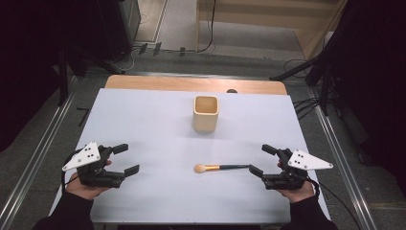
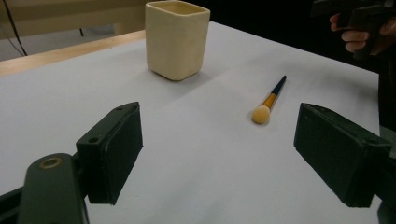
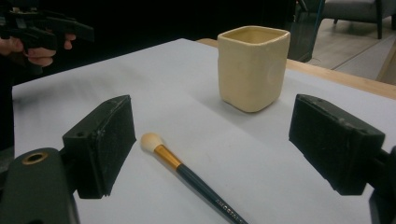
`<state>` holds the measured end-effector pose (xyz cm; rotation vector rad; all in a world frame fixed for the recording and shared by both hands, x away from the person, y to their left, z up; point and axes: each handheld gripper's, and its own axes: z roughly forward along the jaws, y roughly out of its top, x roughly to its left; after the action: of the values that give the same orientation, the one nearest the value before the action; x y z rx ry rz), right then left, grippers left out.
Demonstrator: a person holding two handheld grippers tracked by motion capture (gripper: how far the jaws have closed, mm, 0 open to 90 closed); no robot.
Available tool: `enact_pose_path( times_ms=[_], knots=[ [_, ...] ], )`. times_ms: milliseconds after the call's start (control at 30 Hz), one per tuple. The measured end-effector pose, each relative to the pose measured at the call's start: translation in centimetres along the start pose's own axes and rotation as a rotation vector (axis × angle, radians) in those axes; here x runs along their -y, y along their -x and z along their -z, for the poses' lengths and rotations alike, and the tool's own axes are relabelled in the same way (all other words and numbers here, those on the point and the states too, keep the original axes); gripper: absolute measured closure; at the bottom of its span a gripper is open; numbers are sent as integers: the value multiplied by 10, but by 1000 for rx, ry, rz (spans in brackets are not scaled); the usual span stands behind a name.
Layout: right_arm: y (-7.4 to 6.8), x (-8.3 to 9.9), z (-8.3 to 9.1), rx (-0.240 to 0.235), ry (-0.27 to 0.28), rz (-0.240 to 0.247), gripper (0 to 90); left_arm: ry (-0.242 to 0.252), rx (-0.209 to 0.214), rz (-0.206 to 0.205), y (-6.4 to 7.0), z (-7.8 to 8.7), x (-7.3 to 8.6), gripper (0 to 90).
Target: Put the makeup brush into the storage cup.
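Observation:
A cream square cup (image 1: 206, 113) stands upright on the white table sheet (image 1: 143, 120), a little behind centre. A makeup brush (image 1: 220, 167) with a dark handle, gold ferrule and pale round tip lies flat in front of it, tip pointing left. My right gripper (image 1: 258, 158) is open at the handle end, and the brush (image 3: 187, 170) lies on the sheet between its jaws with the cup (image 3: 252, 67) beyond. My left gripper (image 1: 130, 158) is open at the front left, holding nothing. From it I see the cup (image 2: 176, 39) and the brush (image 2: 268, 101) ahead.
A strip of bare wooden tabletop (image 1: 191, 84) shows behind the sheet. Metal rails run along both sides of the table, and cables lie on the floor beyond. The other hand's gripper shows far off as the right gripper (image 2: 359, 14) and the left gripper (image 3: 42, 23).

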<state>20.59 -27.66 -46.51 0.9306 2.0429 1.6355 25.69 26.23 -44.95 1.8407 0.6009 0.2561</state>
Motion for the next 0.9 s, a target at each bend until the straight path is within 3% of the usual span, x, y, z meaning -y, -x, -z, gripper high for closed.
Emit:
enact_pose_path(
  times_ms=[900],
  knots=[
    [1, 0, 0, 23, -2, -3, 153, 4, -10, -7, -1, 2, 0, 164]
  ],
)
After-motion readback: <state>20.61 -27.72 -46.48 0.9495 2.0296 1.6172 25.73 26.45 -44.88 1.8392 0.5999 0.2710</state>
